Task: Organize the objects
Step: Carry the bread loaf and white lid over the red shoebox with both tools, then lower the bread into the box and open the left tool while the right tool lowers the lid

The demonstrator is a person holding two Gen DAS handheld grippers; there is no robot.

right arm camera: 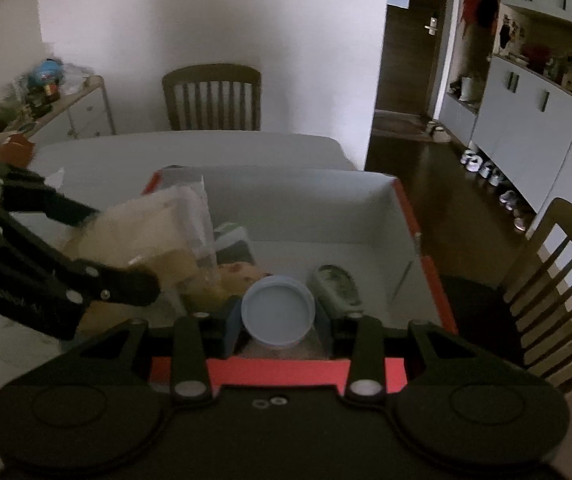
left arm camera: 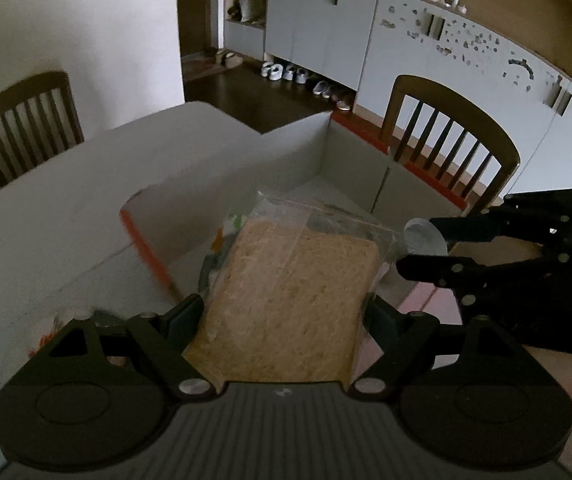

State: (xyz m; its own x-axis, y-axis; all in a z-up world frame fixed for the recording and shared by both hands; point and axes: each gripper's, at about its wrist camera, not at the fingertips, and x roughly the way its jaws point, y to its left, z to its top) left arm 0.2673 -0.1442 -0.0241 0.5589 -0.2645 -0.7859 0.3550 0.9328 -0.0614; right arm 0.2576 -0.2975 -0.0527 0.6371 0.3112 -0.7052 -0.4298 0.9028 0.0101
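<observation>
My left gripper point(left arm camera: 284, 312) is shut on a clear bag of sliced bread point(left arm camera: 289, 304) and holds it over the open cardboard box point(left arm camera: 286, 148). The bread bag also shows in the right wrist view point(right arm camera: 154, 236), held by the left gripper point(right arm camera: 122, 248) at the box's left side. My right gripper point(right arm camera: 278, 320) is shut on a round pale-blue lid or cup point(right arm camera: 278, 310) just above the box's near edge. In the left wrist view the right gripper point(left arm camera: 425, 248) holds the pale round thing point(left arm camera: 423, 238) beside the bread.
The box point(right arm camera: 369, 216) has red outer edges, white inside walls and holds a grey-green packet point(right arm camera: 335, 284), a spotted item point(right arm camera: 242, 272) and a dark container point(right arm camera: 234, 244). It stands on a white table point(right arm camera: 190, 148). Wooden chairs point(right arm camera: 212, 96) stand around. Cabinets and shoes lie at right.
</observation>
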